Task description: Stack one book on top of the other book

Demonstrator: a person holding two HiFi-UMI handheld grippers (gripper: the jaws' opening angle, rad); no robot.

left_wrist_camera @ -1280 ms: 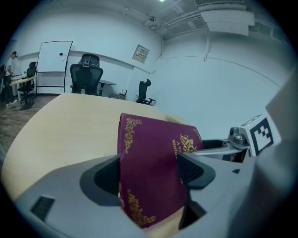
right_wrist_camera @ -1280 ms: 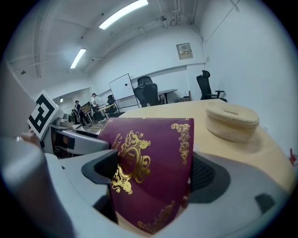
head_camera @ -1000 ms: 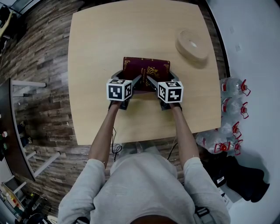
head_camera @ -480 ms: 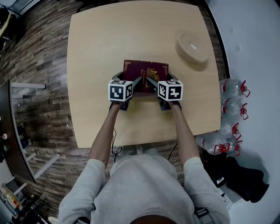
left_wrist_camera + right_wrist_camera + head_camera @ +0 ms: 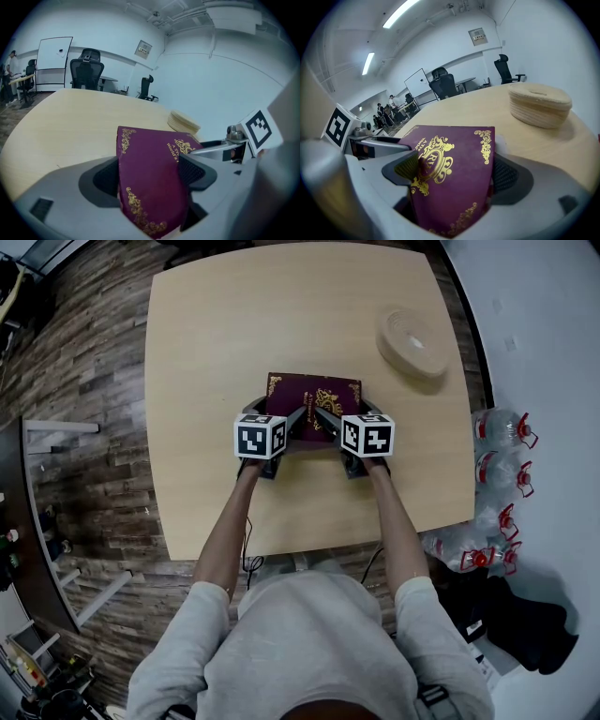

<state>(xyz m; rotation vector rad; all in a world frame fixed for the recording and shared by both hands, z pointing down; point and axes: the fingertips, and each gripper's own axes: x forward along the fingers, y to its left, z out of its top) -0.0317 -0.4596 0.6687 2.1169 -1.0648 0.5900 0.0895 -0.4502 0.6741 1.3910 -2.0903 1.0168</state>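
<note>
The book (image 5: 314,395), maroon with gold ornament on its cover, lies over the middle of the desk (image 5: 216,334), a little toward the near edge. It is gripped at both near corners. The left tongs (image 5: 289,420) are closed on the near left corner and the right tongs (image 5: 328,418) on the near right corner, each pinching the cover between its pads. Taking it at two corners probably keeps a wide volume level. It would also let the person square it over whatever it is meant to rest on.

The head view gives the layout. The book's edges run roughly parallel to the desk's edges. It is well apart from the round woven dish (image 5: 412,336) near the far right corner, and water bottles (image 5: 502,427) stand on the floor beyond the right edge. That view hides the grip itself, since the marker cubes cover the jaws.

The two gripper views supply it: the cover runs slantwise through each pair of jaws, with a pad on either face. The left gripper view adds office chairs (image 5: 86,70) and a whiteboard (image 5: 54,63) past the far edge.

No view shows a second book. One may lie hidden beneath, and whether the maroon book is lifted or resting cannot be told. If it rests on the other, only the release remains.
</note>
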